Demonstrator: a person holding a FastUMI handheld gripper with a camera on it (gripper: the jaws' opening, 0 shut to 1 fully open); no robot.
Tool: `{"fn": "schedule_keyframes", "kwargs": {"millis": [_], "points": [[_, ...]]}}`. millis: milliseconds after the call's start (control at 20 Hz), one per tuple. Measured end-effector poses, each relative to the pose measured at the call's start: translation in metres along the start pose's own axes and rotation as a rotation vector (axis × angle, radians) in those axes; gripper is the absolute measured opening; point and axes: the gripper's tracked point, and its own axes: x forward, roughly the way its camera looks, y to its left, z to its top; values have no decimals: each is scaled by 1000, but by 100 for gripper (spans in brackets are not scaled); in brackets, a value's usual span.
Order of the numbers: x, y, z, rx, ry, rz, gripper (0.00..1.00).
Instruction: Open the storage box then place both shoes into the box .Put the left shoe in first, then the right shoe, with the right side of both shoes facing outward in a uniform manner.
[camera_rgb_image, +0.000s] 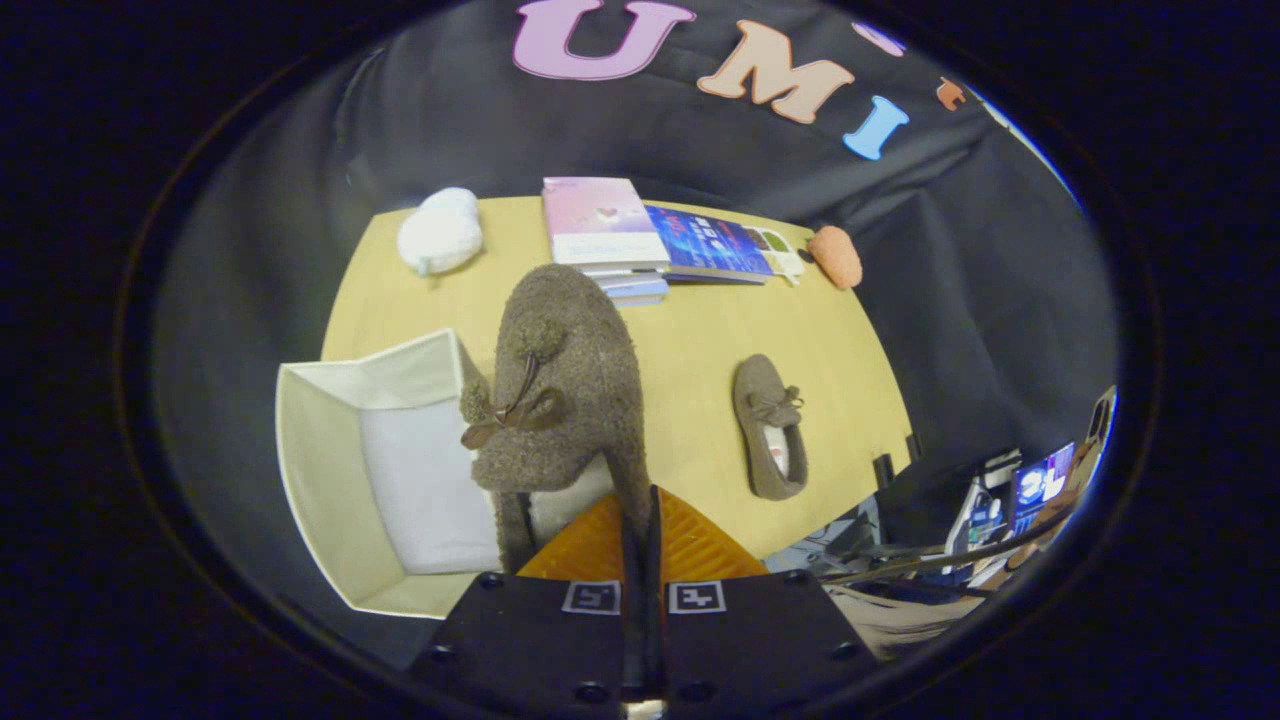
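One brown fuzzy slipper with a bow (565, 390) hangs clamped by its heel rim in the closed hand-held gripper (640, 545), lifted for the drop into the open white fabric storage box (330, 470) just left. Second matching slipper (768, 428) waits on the wooden table (700, 340), ahead right.

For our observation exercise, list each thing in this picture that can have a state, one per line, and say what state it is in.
Claw: shut on the held slipper's rim.
Held slipper: lifted off the table, toe pointing away, beside the box.
Other slipper: lying flat on the table, sole down.
Storage box: open, nothing inside.
Books: closed, stacked at the table's far edge.
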Motion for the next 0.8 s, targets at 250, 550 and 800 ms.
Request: {"fn": "schedule_keyframes", "kwargs": {"millis": [250, 550, 800], "points": [[-9, 59, -16, -53, 25, 100, 4], [7, 120, -53, -91, 103, 173, 4], [37, 159, -71, -127, 146, 230, 4]]}}
